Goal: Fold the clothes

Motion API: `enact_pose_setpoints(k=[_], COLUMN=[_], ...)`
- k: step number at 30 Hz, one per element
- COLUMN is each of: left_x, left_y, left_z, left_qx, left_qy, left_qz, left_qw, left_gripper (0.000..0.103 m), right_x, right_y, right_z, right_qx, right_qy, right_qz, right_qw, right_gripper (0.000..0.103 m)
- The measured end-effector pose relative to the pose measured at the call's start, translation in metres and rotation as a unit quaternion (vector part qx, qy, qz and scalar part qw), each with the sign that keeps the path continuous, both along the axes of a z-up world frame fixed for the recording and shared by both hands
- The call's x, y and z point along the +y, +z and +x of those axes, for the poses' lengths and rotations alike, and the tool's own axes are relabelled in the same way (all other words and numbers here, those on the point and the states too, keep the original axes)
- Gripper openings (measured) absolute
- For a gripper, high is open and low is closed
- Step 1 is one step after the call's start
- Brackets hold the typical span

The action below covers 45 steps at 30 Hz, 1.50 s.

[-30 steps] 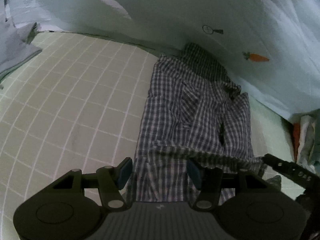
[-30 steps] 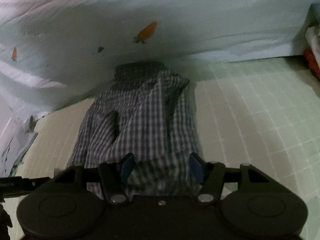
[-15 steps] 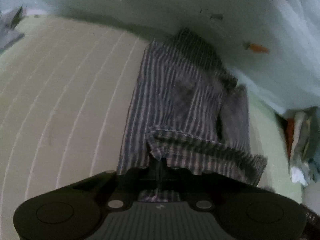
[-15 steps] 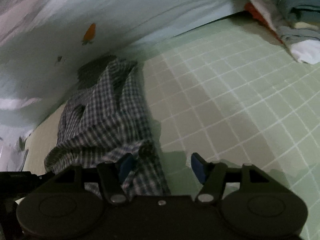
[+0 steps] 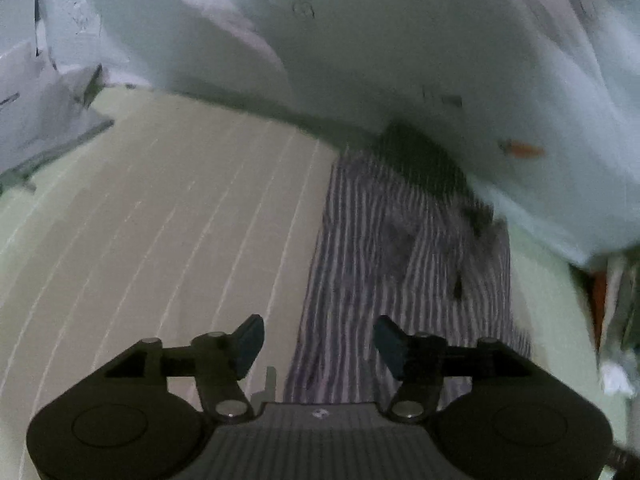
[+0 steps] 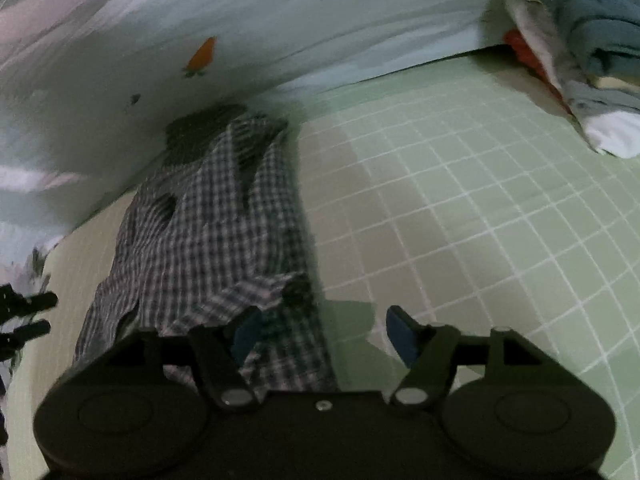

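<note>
On a pale green bedsheet [image 6: 460, 216] ruled with thin white grid lines, spread flat and filling the whole lower part of both views, lies a checked shirt [image 6: 216, 236], folded into a long narrow strip running away from the cameras. Far end of shirt tucked up against, and partly shadowed by, a light blue quilt [image 6: 280, 20] heaped along the back of the bed. Quilt printed with small orange carrots [image 6: 202, 56], one just above the shirt's collar end. Near hem of shirt rumpled, one corner flipped up just beyond the right gripper [image 6: 322, 334]. Right gripper's blue-padded fingers [image 6: 402, 338] spread apart, holding nothing; left finger over the shirt's near edge, right finger over bare sheet. Left gripper [image 5: 318, 346] also spread wide and gripping nothing, its right finger over the shirt's left side, its left finger over bare sheet; left-wrist view smeared by motion blur, so the check reads only as stripes. Dim room, low light, greyish cast. Stack of folded clothes [image 6: 580, 60] at the far right corner of the bed, touching the quilt's edge: blue-grey on top, white and a strip of red below. Grey cloth [image 5: 48, 120] at the far left of the bed, well apart from the shirt. Dark parts of the other gripper at the left edge of the right-wrist view.
</note>
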<state>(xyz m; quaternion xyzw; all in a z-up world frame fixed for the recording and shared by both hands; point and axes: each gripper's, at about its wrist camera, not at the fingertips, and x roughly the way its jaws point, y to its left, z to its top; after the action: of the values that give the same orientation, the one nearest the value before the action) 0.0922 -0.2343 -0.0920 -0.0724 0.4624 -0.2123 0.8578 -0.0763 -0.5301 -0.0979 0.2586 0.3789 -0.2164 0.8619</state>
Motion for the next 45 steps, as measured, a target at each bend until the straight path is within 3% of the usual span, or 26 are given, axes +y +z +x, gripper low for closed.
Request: enact_pose_setpoints(k=[8,13,19,22,25,26,29,35,37,39,42,45], left_x=[0.007,0.013,0.025,0.026,0.027,0.028,0.026,0.017,0.012,0.009,0.009,0.009], left_y=[-0.026,-0.021,-0.016,-0.016,-0.014,-0.014,-0.012,-0.010,-0.013,-0.015,-0.017,-0.018], left_z=[-0.038,-0.050,-0.062,-0.064,-0.063,-0.062,-0.056,-0.036,-0.030,-0.026,-0.027,-0.029], left_qx=[0.042,0.023,0.015,0.013,0.008,0.008,0.004,-0.001,0.001,0.004,0.006,0.007], left_qy=[0.002,0.002,0.004,0.000,-0.004,-0.004,-0.002,0.001,0.001,0.001,-0.001,-0.002], left_qz=[0.047,0.059,0.059,0.062,0.062,0.061,0.057,0.049,0.048,0.050,0.051,0.052], left_qw=[0.9980,0.9980,0.9982,0.9980,0.9981,0.9981,0.9983,0.9988,0.9988,0.9987,0.9987,0.9986], left_gripper=[0.071,0.080,0.081,0.081,0.081,0.081,0.081,0.081,0.081,0.081,0.082,0.084], right_x=[0.013,0.024,0.043,0.047,0.048,0.047,0.040,0.014,0.010,0.009,0.005,-0.004], right_y=[0.005,0.015,0.014,0.007,0.006,0.006,0.013,0.025,0.021,0.014,0.011,0.019], right_z=[-0.007,-0.014,-0.017,-0.011,-0.004,-0.002,0.007,0.061,0.087,0.103,0.109,0.079], right_qx=[0.002,-0.016,-0.037,-0.038,-0.050,-0.058,-0.086,-0.138,-0.139,-0.126,-0.104,-0.120], right_qy=[0.026,0.038,0.084,0.099,0.111,0.113,0.109,0.081,0.086,0.082,0.079,0.051], right_qz=[-0.012,-0.016,0.020,0.052,0.072,0.082,0.103,0.157,0.159,0.156,0.145,0.120], right_qw=[1.000,0.999,0.996,0.993,0.990,0.989,0.985,0.975,0.974,0.976,0.981,0.984], right_gripper=[0.071,0.071,0.065,0.048,0.021,0.005,0.001,0.002,0.010,0.054,0.055,0.063])
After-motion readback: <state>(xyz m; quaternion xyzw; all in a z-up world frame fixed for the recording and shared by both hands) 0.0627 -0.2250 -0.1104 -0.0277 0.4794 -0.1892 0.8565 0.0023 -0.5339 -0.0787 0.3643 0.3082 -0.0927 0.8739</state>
